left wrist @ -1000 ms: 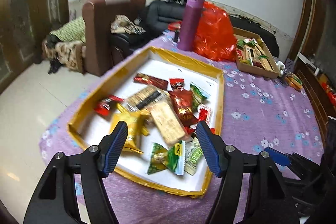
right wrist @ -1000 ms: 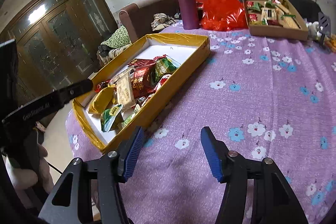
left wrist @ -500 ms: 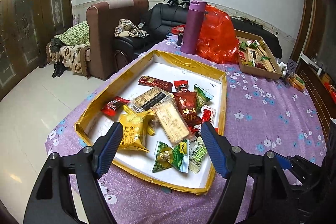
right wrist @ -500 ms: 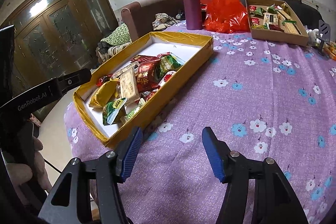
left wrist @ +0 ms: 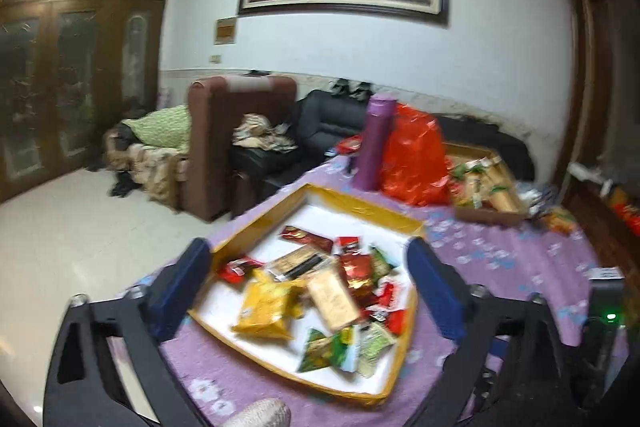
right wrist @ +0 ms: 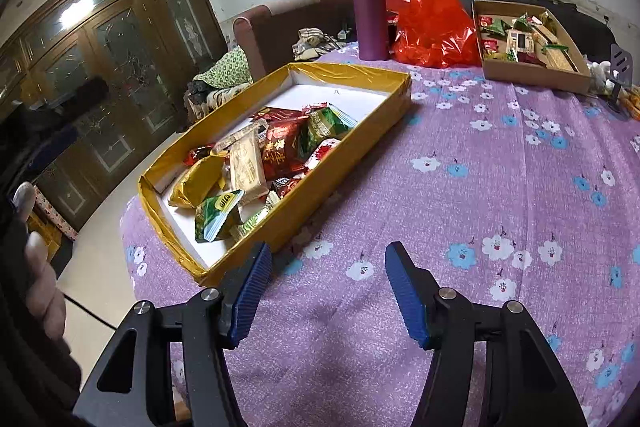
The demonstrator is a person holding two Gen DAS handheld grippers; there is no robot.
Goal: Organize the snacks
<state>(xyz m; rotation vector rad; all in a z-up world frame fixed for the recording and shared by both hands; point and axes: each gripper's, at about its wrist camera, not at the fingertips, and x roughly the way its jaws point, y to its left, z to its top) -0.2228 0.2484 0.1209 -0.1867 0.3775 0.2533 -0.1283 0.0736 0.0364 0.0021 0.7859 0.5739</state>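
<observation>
Hovering empty, left gripper (left wrist: pixel 308 281) fingers have just spread wide above the snack tray (left wrist: pixel 360 213); right gripper (right wrist: pixel 329 293) half-open

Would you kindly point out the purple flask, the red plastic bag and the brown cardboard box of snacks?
purple flask (right wrist: pixel 371 13), right wrist view, middle of its body.
red plastic bag (right wrist: pixel 430 17), right wrist view, centre of its crinkled front.
brown cardboard box (right wrist: pixel 536 77), right wrist view, its near outer wall.
</observation>
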